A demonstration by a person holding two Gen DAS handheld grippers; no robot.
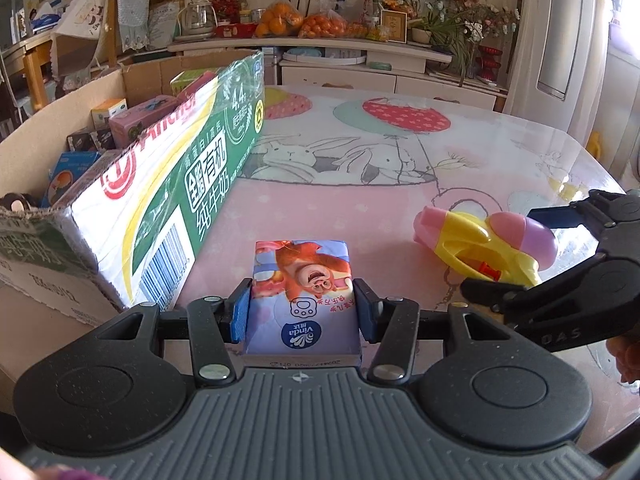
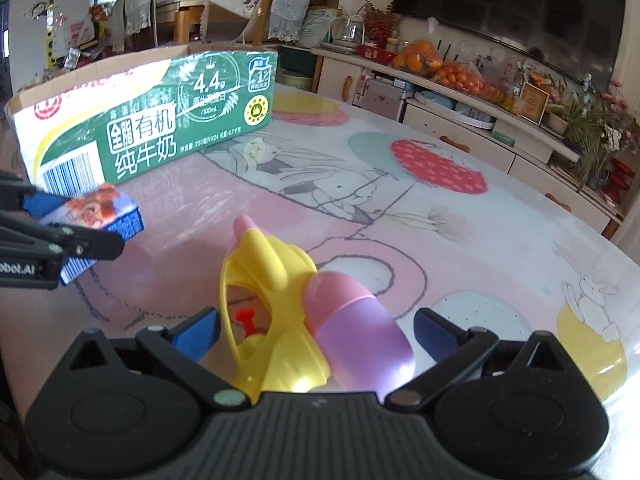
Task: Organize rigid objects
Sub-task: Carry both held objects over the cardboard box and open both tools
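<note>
The left gripper (image 1: pixel 302 314) has its blue fingers (image 1: pixel 239 316) clamped on the two long sides of a tissue pack (image 1: pixel 304 300), which it holds near the desk's left edge, just in front of the green side of the milk carton box (image 1: pixel 168 184). From the wrist view I cannot tell whether the pack rests on the desk (image 1: pixel 360 200) or hangs slightly above it. The pack is light and soft, so a side grip is enough, but strong pressure would crush it.

The right gripper (image 2: pixel 316 330) has its fingers (image 2: pixel 202 332) wide apart, and the toy water gun (image 2: pixel 304 320) lies between them on the desk without the pads pressing it. The toy is on the right part of the desk, well away from the box. It looks like hollow hard plastic: light, stiff and smooth, so it may slip or rotate. The best hold is probably across the yellow body near the red trigger (image 2: pixel 246 318), not on the rounded pink and purple tank (image 2: pixel 356 320), where the pads could slide off.

The box already holds several small boxes (image 1: pixel 120 128), so both things probably belong there.
</note>
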